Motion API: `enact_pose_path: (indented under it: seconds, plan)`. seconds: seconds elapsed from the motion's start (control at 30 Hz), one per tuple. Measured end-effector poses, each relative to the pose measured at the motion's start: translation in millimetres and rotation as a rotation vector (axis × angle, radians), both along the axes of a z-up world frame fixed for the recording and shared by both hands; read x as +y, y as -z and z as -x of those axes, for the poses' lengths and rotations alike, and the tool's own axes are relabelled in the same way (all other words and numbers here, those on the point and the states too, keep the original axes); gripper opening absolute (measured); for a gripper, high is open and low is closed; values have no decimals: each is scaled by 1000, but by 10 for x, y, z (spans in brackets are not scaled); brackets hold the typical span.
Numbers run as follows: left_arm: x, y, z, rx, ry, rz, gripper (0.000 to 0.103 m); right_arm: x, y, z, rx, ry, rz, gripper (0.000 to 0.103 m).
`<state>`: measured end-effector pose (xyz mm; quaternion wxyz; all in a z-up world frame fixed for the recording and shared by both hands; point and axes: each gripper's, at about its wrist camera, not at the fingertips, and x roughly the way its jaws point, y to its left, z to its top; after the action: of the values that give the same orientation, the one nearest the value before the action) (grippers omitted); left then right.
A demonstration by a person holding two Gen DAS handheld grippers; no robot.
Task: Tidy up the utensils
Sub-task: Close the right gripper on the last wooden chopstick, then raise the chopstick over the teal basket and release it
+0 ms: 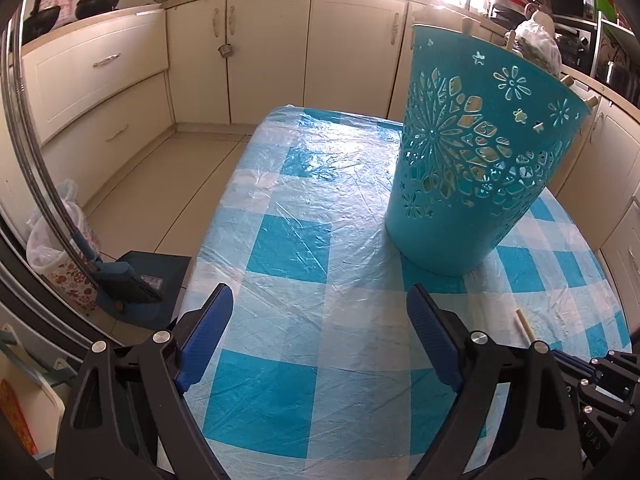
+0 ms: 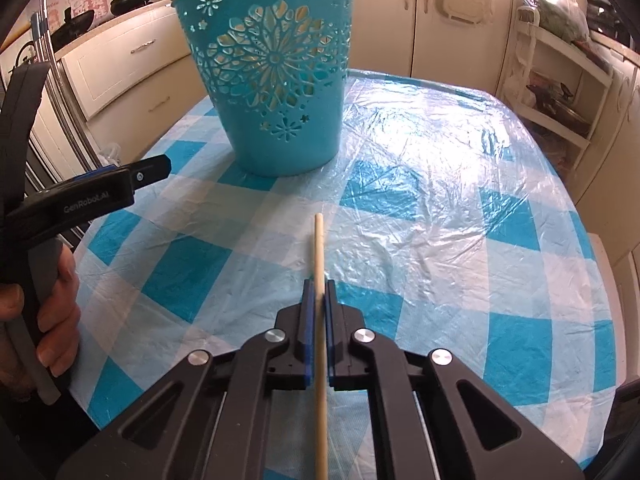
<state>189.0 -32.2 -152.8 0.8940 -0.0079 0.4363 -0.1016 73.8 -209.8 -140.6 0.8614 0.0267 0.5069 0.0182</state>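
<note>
A thin wooden stick point(image 2: 319, 256) runs lengthwise between the blue pads of my right gripper point(image 2: 319, 284), which is shut on it just above the checked tablecloth point(image 2: 440, 200). Its far tip shows in the left wrist view as a wooden stick point(image 1: 524, 322) at the lower right. A teal cut-out bucket point(image 2: 280, 80) stands upright beyond it; wooden handle ends poke over the bucket point(image 1: 480, 152) rim. My left gripper point(image 1: 320, 316) hovers open over the cloth, nothing between its fingers, left of the bucket. In the right wrist view the left gripper point(image 2: 132, 180) shows from the side, held by a hand point(image 2: 56, 312).
The table has a blue-and-white checked cloth under clear plastic. Cream kitchen cabinets point(image 1: 268, 52) surround it, with pans point(image 1: 98, 2) on the counter. A bin and dustpan point(image 1: 132, 280) stand on the floor left of the table. An open shelf unit point(image 2: 560, 92) stands at the right.
</note>
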Motion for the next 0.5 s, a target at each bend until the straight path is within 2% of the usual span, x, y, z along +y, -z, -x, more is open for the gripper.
enact_pose_path:
  seconds: [0.2, 0.3, 0.5]
  plan:
    - [-3, 15, -13, 6, 0, -3, 85, 94, 8, 2, -18, -29, 60, 6]
    - [-3, 20, -16, 8, -3, -3, 86, 4, -41, 9, -21, 2, -4, 6]
    - [-17, 36, -30, 19, 2, -8, 86, -182, -355, 83, -97, 34, -188, 6]
